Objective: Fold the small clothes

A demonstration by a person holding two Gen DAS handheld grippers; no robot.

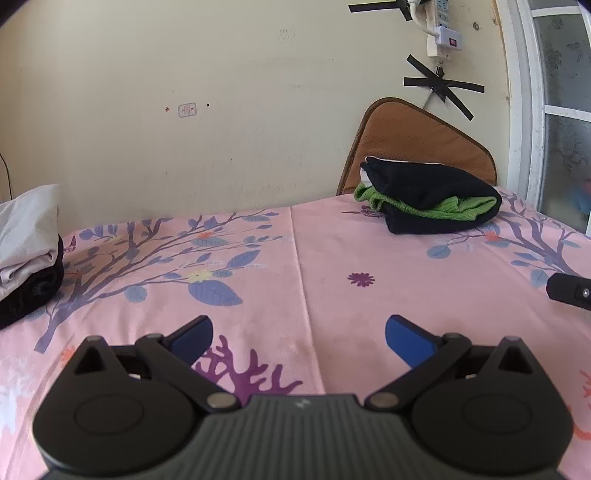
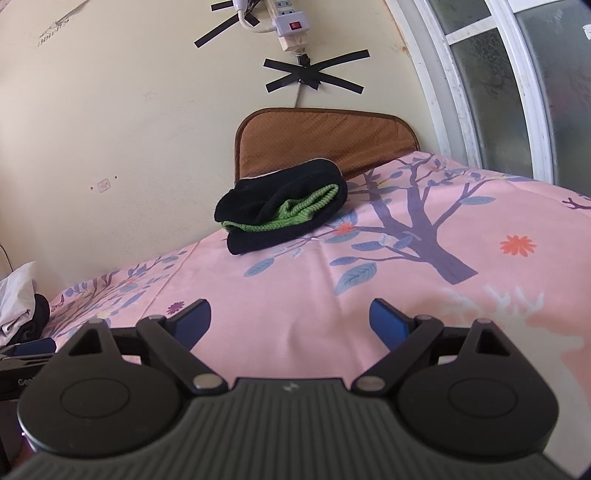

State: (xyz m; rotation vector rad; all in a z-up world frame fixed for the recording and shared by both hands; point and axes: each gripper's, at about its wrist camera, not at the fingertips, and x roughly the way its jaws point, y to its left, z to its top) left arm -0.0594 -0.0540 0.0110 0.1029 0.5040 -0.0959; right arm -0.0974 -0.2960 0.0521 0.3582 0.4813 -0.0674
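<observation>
While seen from left wrist cam: left hand-held gripper [image 1: 298, 334] spread wide, blue pads well apart, nothing btwn them, poised over pink floral bedsheet [image 1: 332, 258]. Far right, near wall: dark + green clothes pile [image 1: 428, 197], loosely bunched, resting on sheet just in front of brown cushion [image 1: 417, 136] leaning on wall. Far left edge: folded stack [image 1: 26, 251], white garment on top of black one, partly cut off by frame. Right edge: black tip of right hand-held gripper [image 1: 570, 291], too little visible to judge from this view. Power strip [image 1: 441, 33] w/ black tape crosses up on wall; window frame [image 1: 528, 110] at right.

From right wrist cam: right hand-held gripper [image 2: 291, 320] likewise released, pads wide apart, empty, above sheet. Dark + green pile [image 2: 284, 206] far centre, on sheet beside wall, touching cushion base. White/black stack [image 2: 22, 306] at left edge, well apart from pile.
</observation>
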